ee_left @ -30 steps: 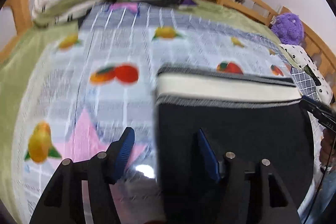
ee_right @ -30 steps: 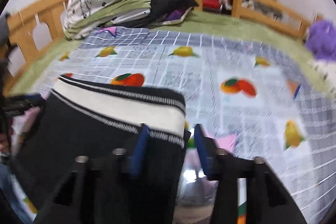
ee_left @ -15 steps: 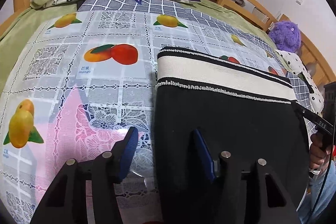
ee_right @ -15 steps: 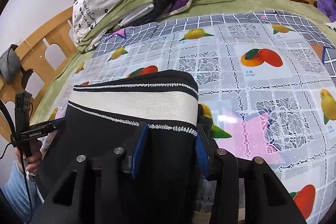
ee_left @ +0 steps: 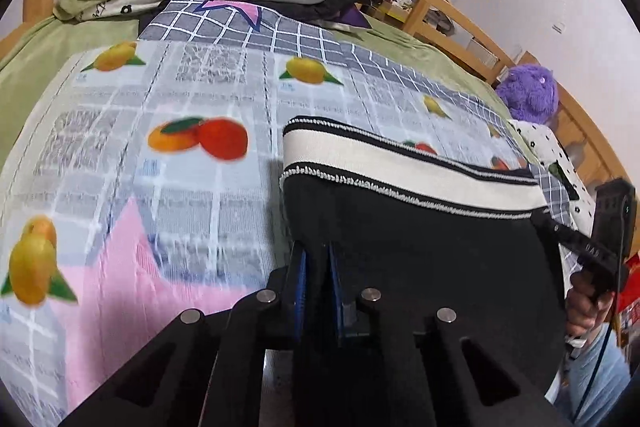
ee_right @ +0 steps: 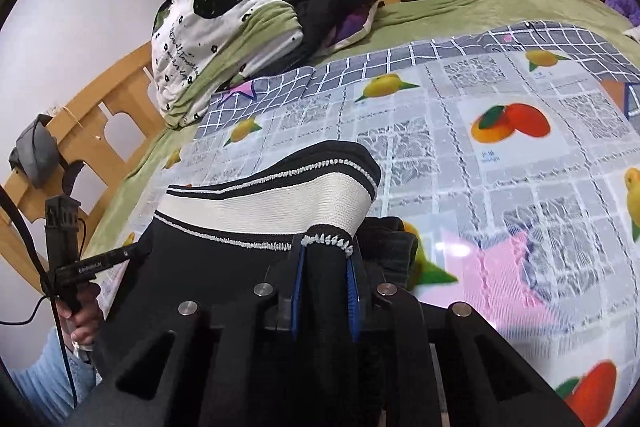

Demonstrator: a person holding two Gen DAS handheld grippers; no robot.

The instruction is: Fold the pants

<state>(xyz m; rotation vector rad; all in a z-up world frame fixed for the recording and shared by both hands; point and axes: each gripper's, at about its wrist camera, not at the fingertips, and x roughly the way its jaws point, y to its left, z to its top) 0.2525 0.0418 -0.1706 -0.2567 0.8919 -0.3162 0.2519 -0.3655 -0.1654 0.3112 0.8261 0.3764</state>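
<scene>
You have both edges of the black knit pants with the cream-and-black striped waistband (ee_left: 400, 227) pinched, so the step in hand looks like lifting the near part and carrying it over toward the waistband. Raise both hands together and keep them level with each other, so the cloth between them stays taut and the fold line comes out straight. Move slowly at first: if either corner slips, stop and re-grip rather than drag. Lay the edge down square to the waistband, then let go of both sides at once.

The left hand-held gripper (ee_left: 317, 259) is clenched on the black fabric at the pants' left edge; its blue pads are nearly together with a thin layer of cloth between them. The waistband lies ahead of it and to its right, flat on the fruit-printed plastic cloth (ee_left: 200, 87) that covers the bed.

The right hand-held gripper (ee_right: 326, 255) is closing, and its blue pads already press on a bunched tuck of fabric right at the lower stitched edge of the waistband. That corner is puckered up ahead of its fingertips, so I judge this grip bulkier than the left one; watch it for an uneven pull.
</scene>
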